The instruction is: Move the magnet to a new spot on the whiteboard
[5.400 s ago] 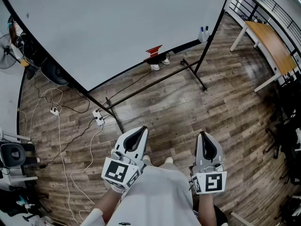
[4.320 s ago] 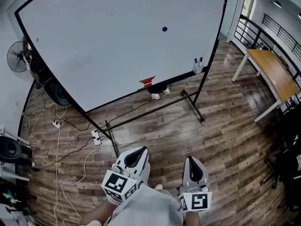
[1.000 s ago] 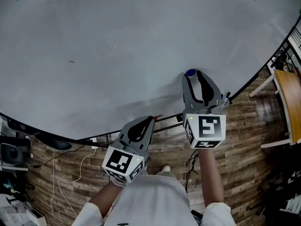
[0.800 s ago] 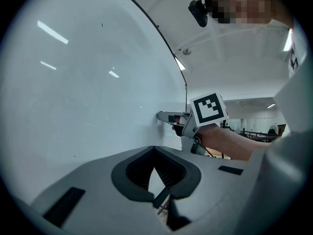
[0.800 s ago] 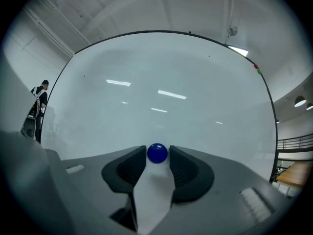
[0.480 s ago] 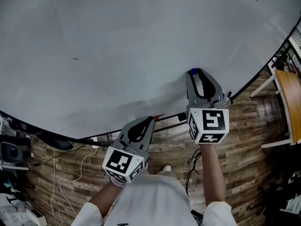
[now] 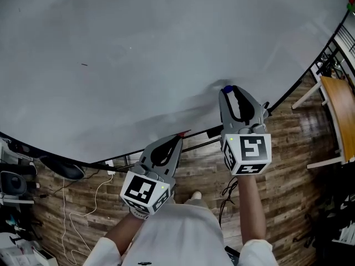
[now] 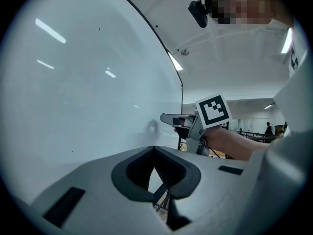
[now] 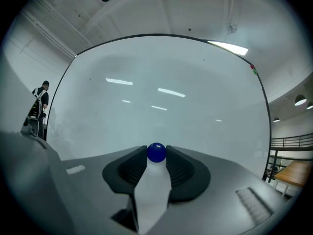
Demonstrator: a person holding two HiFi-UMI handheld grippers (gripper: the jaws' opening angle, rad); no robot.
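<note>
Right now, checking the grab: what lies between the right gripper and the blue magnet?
Nothing. In the right gripper view the jaws of the right gripper, having just closed in, touch the blue magnet on both sides against the whiteboard.

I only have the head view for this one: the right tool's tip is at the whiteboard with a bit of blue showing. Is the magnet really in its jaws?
Observer: Yes. The right gripper view shows the small round blue magnet between the jaws of the right tool, which have just been closing; both pads touch it.
Operator: What about the left tool?
Observer: The left gripper view shows the left tool with its jaws together and nothing between them.
</note>
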